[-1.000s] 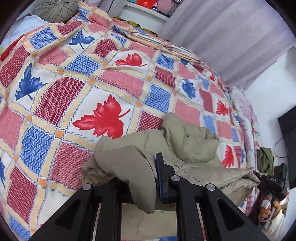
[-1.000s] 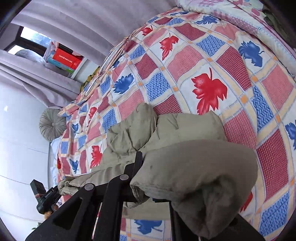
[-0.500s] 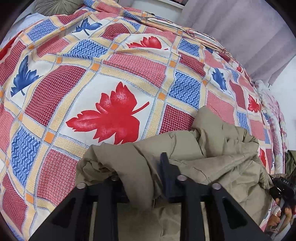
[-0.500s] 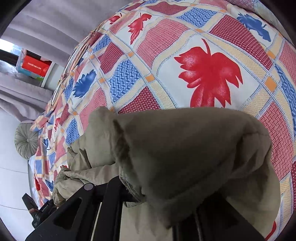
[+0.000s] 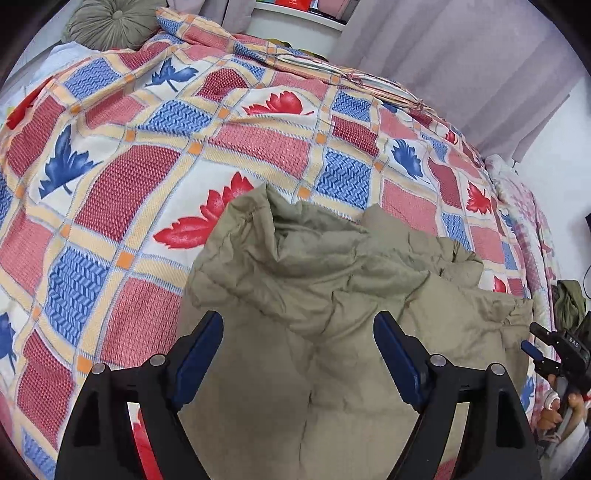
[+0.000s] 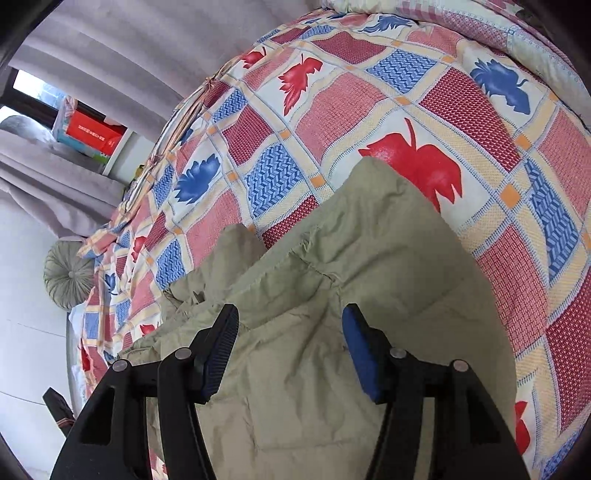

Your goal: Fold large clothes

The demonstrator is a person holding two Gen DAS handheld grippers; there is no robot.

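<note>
A bulky khaki padded jacket (image 5: 332, 280) lies folded over on the patterned bedspread (image 5: 155, 155), its top layer puffed and creased. My left gripper (image 5: 297, 325) hovers just above its near edge with the jaws opening; the blue pads (image 5: 201, 349) stand wide and press on nothing, the fabric lying below the gap. In the right wrist view the same jacket (image 6: 369, 258) lies under my right gripper (image 6: 290, 323), whose jaws are also opening, the cloth free of its pads (image 6: 221, 347). The right gripper (image 5: 533, 345) shows at the left view's right edge.
The bedspread (image 6: 480, 110) of red and blue leaf squares covers the whole bed. A round grey-green cushion (image 5: 107, 24) sits at the bed's head. Grey curtains (image 5: 461, 48) hang behind, with a shelf holding red boxes (image 6: 92, 133). A dark green garment (image 5: 570, 299) lies at the far bed edge.
Both grippers let go of the jacket fold they were shut on; their jaws have spread wide. The folded layer now rests on the jacket's lower part on the bed.
</note>
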